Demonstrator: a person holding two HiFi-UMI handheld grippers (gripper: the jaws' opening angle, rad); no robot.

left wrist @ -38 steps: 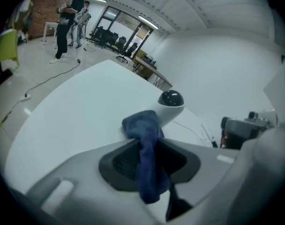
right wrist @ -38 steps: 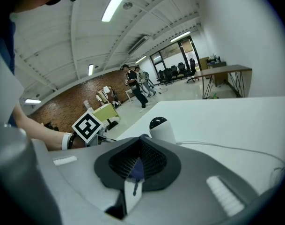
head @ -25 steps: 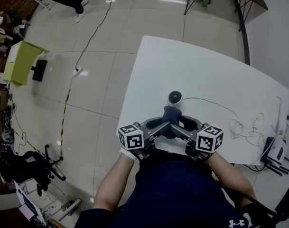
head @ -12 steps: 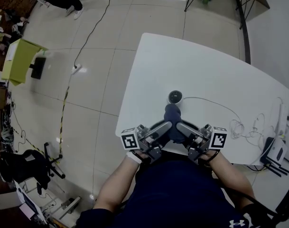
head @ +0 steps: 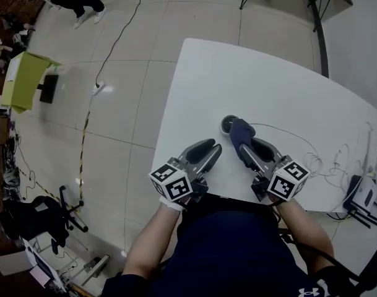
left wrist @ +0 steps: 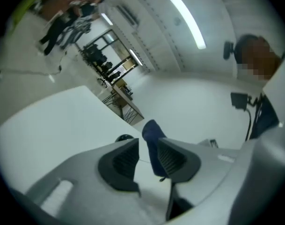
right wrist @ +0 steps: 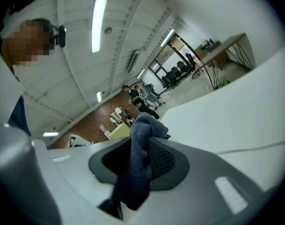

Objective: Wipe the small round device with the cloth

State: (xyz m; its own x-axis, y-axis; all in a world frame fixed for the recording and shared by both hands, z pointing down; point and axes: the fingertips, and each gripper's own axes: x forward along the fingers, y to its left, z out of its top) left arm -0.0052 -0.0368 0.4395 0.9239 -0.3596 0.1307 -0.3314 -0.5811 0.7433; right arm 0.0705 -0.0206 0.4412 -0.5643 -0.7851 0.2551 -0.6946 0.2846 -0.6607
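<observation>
Head view: round device (head: 228, 125) on the table (head: 268, 79), just left of the cloth (head: 240, 135) bunched at the right gripper (head: 247, 148) tip; contact unclear. Right is nearer; the left gripper (head: 208, 147) sits farther back. Left gripper view: jaws opening, nothing between them, device ahead. Right gripper view: jaws closing, pads pinching the cloth.

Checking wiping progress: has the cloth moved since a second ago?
Yes. The cloth has shifted from the near side of the small round device up to its right side.
</observation>
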